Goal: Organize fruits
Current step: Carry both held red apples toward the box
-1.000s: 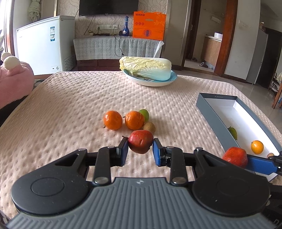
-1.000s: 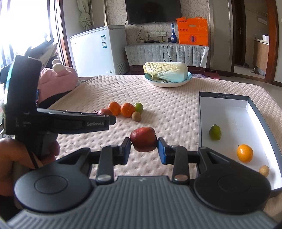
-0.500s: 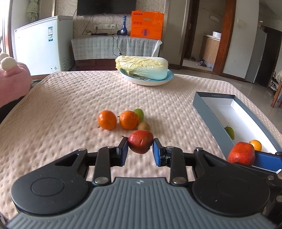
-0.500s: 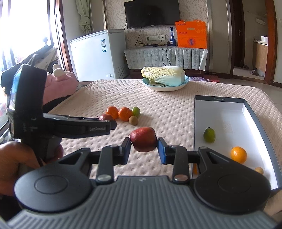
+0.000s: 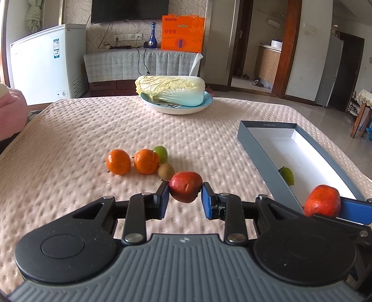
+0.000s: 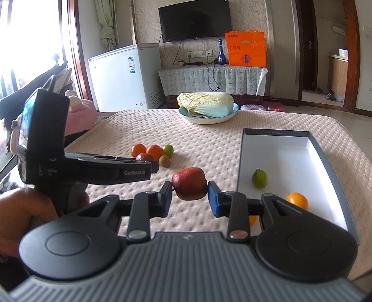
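Gripping red fruits — left tongs [image 5: 185, 197], right tongs [image 6: 189, 195]

You are working in a lived-in home: a wall-mounted television [image 6: 194, 20] hangs over a cloth-draped cabinet [image 6: 212, 77], a white chest freezer [image 6: 123, 76] stands by the curtained window [image 6: 105, 23], and a table under a quilted pink cover [image 5: 93, 130] carries a cabbage on a plate [image 5: 176, 105]; slippers [image 6: 329, 96] lie past the doorway

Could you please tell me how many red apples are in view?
2. One red apple is clamped in the left gripper above the tablecloth. The other apple is clamped in the right gripper, near the grey box. No others show.
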### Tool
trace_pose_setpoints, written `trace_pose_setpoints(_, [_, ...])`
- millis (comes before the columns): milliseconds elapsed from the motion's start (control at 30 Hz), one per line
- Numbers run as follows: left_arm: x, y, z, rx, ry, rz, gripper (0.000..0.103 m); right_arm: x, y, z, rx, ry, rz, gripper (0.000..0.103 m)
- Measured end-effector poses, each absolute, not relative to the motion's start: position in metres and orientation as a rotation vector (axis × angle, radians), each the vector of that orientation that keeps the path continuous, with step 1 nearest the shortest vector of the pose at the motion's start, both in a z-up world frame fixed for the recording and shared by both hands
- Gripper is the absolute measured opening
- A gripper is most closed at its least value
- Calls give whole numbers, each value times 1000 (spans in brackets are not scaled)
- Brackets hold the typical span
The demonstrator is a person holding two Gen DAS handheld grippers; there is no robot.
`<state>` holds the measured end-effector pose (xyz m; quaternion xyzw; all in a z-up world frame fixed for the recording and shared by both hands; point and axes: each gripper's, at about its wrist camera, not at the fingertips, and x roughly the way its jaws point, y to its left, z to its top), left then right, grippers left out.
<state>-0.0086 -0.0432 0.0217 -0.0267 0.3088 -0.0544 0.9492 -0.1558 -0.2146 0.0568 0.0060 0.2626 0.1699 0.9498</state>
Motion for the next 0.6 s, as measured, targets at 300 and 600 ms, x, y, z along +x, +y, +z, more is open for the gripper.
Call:
trace_pose_setpoints(300, [-4, -54, 21, -46, 627, -125, 35, -159, -232, 58, 36, 520, 314, 36])
trace_pose_setpoints(600, [5, -69, 20, -39, 626, -145, 35, -158, -246, 59, 58, 512, 292, 36])
